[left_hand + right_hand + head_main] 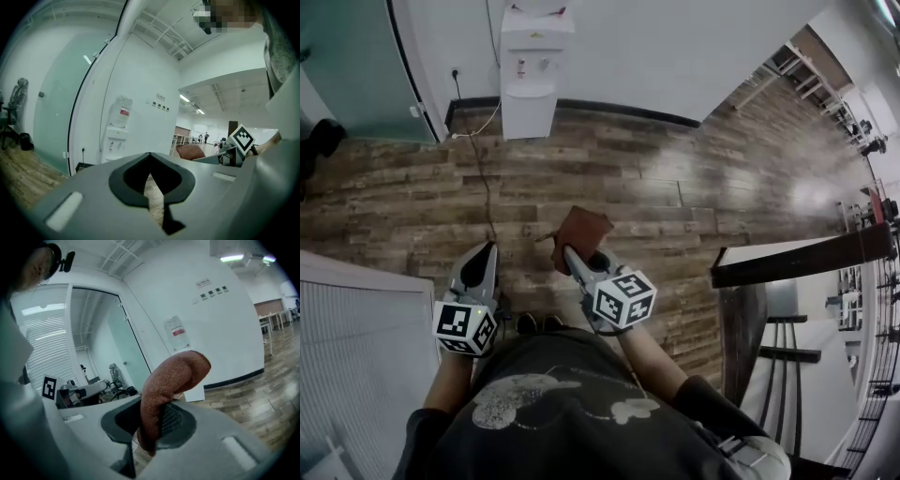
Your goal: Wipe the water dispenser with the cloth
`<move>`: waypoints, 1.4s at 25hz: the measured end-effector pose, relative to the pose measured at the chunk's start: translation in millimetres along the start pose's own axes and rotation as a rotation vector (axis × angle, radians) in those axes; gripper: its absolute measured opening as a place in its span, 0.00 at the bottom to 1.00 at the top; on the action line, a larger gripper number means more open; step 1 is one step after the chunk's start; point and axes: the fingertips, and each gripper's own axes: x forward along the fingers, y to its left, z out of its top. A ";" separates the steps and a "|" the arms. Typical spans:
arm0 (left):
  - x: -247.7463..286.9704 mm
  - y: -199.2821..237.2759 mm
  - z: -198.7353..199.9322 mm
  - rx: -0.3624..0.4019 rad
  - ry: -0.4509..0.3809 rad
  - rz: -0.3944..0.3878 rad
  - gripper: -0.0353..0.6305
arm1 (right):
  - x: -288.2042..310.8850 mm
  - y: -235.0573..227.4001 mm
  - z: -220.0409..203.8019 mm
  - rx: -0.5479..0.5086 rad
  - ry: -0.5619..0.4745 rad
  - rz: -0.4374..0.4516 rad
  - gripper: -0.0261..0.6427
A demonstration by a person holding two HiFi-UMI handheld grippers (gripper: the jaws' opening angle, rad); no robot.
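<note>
One rust-brown woven cloth (178, 376) sits clamped by its edge in the right gripper (147, 430). It looks soft, light and floppy. The left gripper (151, 187) is closed and empty.

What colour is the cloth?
The cloth is reddish brown. It shows best in the right gripper view.

left gripper (487, 248): jaws together, empty | right gripper (569, 253): jaws clamped on cloth (584, 228)

Wood-plank floor (675, 187), white wall (675, 47)
</note>
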 end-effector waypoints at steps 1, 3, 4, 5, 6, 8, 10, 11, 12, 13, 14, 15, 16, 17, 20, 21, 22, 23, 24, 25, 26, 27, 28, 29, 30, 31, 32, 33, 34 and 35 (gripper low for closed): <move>-0.4 2.9 0.4 -0.003 0.001 -0.003 0.08 | -1.2 -5.8 1.0 0.006 -0.008 -0.026 0.12; 1.0 12.1 5.4 -0.004 -0.006 -0.001 0.08 | -2.6 -19.3 6.4 0.019 -0.027 -0.086 0.13; 2.0 18.0 7.6 -0.005 -0.010 0.004 0.08 | -2.8 -26.5 8.7 0.020 -0.035 -0.117 0.13; 3.2 24.0 8.7 -0.006 -0.012 0.007 0.08 | -2.5 -33.7 10.5 0.015 -0.042 -0.147 0.13; 5.1 29.8 8.5 -0.007 -0.012 0.009 0.08 | -1.5 -40.8 12.6 0.007 -0.047 -0.174 0.13; 10.7 38.8 7.1 -0.009 -0.003 0.009 0.08 | 1.5 -53.6 19.0 -0.013 -0.049 -0.214 0.13; 17.4 44.4 5.7 -0.015 0.008 0.005 0.08 | 5.6 -63.6 26.2 -0.029 -0.048 -0.235 0.13; 22.1 47.3 4.8 -0.016 0.013 0.004 0.08 | 9.2 -69.0 28.8 -0.035 -0.046 -0.242 0.13; 28.5 51.0 3.9 -0.015 0.018 0.005 0.08 | 14.6 -75.6 30.8 -0.038 -0.044 -0.248 0.13; 36.5 56.0 3.4 -0.013 0.022 0.011 0.08 | 21.8 -83.4 32.6 -0.037 -0.043 -0.252 0.13; 45.6 61.6 3.8 -0.014 0.024 0.021 0.08 | 30.4 -92.1 34.8 -0.033 -0.043 -0.255 0.13; 55.3 67.0 4.8 -0.017 0.023 0.032 0.08 | 39.8 -101.2 37.8 -0.026 -0.043 -0.256 0.13; 65.3 71.8 6.2 -0.020 0.022 0.041 0.08 | 49.6 -110.4 41.8 -0.021 -0.043 -0.255 0.13; 75.9 76.1 7.9 -0.020 0.023 0.048 0.08 | 59.8 -119.5 47.0 -0.019 -0.043 -0.252 0.13; 114.8 94.8 20.6 0.003 0.035 0.065 0.08 | 96.3 -147.0 71.7 -0.042 -0.041 -0.233 0.13; 129.9 103.0 28.8 0.013 0.034 0.076 0.08 | 109.4 -156.5 82.0 -0.051 -0.039 -0.225 0.13; 144.8 110.9 38.7 0.021 0.027 0.088 0.08 | 121.6 -165.9 92.3 -0.058 -0.035 -0.216 0.13; 159.0 118.1 49.2 0.027 0.015 0.100 0.08 | 132.8 -174.6 102.0 -0.062 -0.031 -0.206 0.13; 172.3 125.1 59.5 0.033 0.003 0.113 0.08 | 143.3 -182.1 111.3 -0.065 -0.026 -0.196 0.13; 185.1 132.1 69.3 0.038 -0.009 0.127 0.08 | 153.3 -188.7 121.0 -0.069 -0.023 -0.184 0.13; 197.5 139.1 78.1 0.041 -0.020 0.141 0.08 | 163.2 -194.5 131.2 -0.080 -0.023 -0.172 0.13; 208.9 145.8 85.4 0.041 -0.030 0.156 0.08 | 172.4 -199.7 140.9 -0.096 -0.023 -0.160 0.13; 218.4 152.3 90.7 0.041 -0.038 0.172 0.08 | 180.8 -204.4 148.9 -0.118 -0.021 -0.148 0.13; 226.0 158.9 94.5 0.042 -0.044 0.190 0.08 | 188.6 -208.9 154.8 -0.138 -0.016 -0.138 0.13; 231.9 166.0 97.6 0.045 -0.047 0.209 0.08 | 196.1 -212.7 159.0 -0.155 -0.008 -0.129 0.13; 236.6 173.4 100.6 0.046 -0.048 0.229 0.08 | 203.3 -215.4 161.9 -0.169 0.001 -0.118 0.13; 240.6 180.8 103.8 0.046 -0.050 0.248 0.08 | 210.4 -217.0 164.1 -0.182 0.010 -0.106 0.13; 244.5 187.7 107.3 0.044 -0.054 0.264 0.08 | 217.9 -217.8 166.2 -0.196 0.019 -0.094 0.13; 248.7 194.0 110.7 0.042 -0.059 0.277 0.08 | 225.8 -218.3 168.5 -0.213 0.027 -0.082 0.13; 253.2 199.2 113.3 0.040 -0.062 0.287 0.08 | 234.0 -218.3 170.9 -0.229 0.034 -0.072 0.13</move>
